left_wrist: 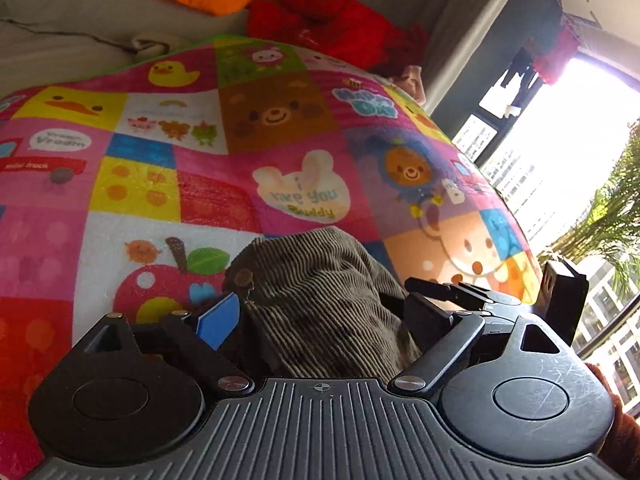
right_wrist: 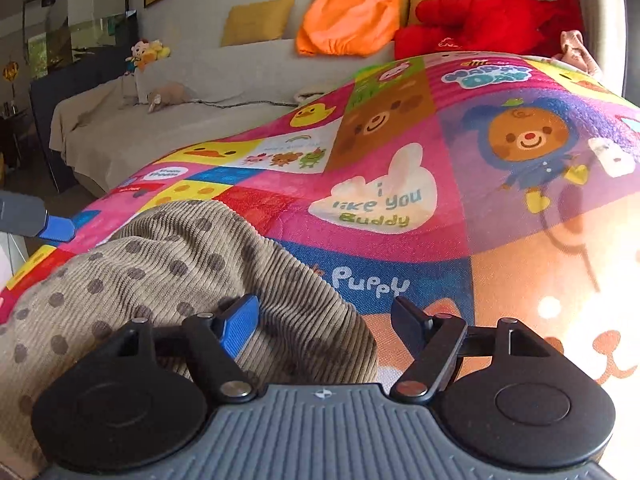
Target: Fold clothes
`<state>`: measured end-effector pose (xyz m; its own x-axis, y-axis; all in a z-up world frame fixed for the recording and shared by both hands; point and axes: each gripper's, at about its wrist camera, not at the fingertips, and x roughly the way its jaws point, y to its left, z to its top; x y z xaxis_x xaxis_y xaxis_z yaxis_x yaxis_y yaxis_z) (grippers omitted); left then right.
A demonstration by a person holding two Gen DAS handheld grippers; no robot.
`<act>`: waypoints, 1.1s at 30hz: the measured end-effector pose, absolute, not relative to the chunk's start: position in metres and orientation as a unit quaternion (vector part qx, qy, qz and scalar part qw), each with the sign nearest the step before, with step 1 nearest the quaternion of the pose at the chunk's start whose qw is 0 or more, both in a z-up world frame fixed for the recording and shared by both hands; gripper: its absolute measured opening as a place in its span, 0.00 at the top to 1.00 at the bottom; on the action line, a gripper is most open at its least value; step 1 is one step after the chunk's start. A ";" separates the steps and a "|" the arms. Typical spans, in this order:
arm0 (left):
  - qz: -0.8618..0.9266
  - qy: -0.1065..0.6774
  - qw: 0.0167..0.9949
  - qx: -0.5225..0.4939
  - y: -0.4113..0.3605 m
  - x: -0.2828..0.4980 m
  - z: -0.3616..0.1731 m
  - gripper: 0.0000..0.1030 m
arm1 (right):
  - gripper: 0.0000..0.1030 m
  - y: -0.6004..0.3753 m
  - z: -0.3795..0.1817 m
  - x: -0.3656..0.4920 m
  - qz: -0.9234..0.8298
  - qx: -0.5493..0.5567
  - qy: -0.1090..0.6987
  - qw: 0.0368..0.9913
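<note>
So your brown corduroy garment (right_wrist: 168, 280) is lying on the patchwork cartoon blanket (right_wrist: 400, 152), down at the near edge of it. In the right wrist view its long axis runs roughly from 8 o'clock up toward 2 o'clock, with the rounded end pointing at the "Puppy" patch; you can see the polka dots on the lighter part at 9 o'clock. Which end is the top of the garment, I honestly can't tell.

Your right gripper (right_wrist: 324, 320) is spread wide. The blue-padded finger sits over the corduroy at about 10 o'clock from the wrist, the black finger is out over bare blanket at 2 o'clock, so the cloth edge falls between them and nothing's pinched.

Your left gripper (left_wrist: 320, 312) is spread too, but here the cloth bunches up right between the fingers, filling the gap from 11 to 1 o'clock, with a button showing just beside the blue pad (left_wrist: 220, 318). Whether the pads actually press the cloth, can't say.

Past the blanket, at 12 o'clock, there's an orange plush (right_wrist: 348, 16) and a red plush (right_wrist: 484, 20) against the sofa back.
</note>
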<state>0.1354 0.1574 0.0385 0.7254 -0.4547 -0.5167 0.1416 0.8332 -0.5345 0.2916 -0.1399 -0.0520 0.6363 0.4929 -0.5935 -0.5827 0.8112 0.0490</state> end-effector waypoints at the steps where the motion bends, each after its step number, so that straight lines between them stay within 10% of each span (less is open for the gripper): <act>1: -0.173 0.345 0.892 -0.237 0.156 0.133 0.032 0.10 | 0.26 -0.151 -0.050 0.287 0.303 -0.053 0.312 0.899; 9: -0.222 0.372 0.864 -0.254 0.148 0.153 -0.008 0.28 | 0.24 -0.208 -0.084 0.231 0.338 0.103 0.374 0.857; 12: -0.233 0.353 0.875 -0.234 0.139 0.169 -0.006 0.28 | 0.51 -0.199 -0.082 0.214 0.351 0.090 0.356 0.861; 19: -0.236 0.334 0.880 -0.241 0.126 0.226 -0.005 0.31 | 0.66 -0.181 -0.069 0.240 0.314 0.057 0.314 0.894; 33: -0.291 0.235 0.920 -0.116 0.134 0.223 0.091 0.16 | 0.38 -0.167 -0.015 0.237 0.336 -0.038 0.226 0.914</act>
<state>0.2229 0.1340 0.0907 0.7199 -0.5908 -0.3643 0.4814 0.8031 -0.3511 0.2372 -0.1666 -0.0145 0.6727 0.5966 -0.4377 -0.6306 0.7717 0.0827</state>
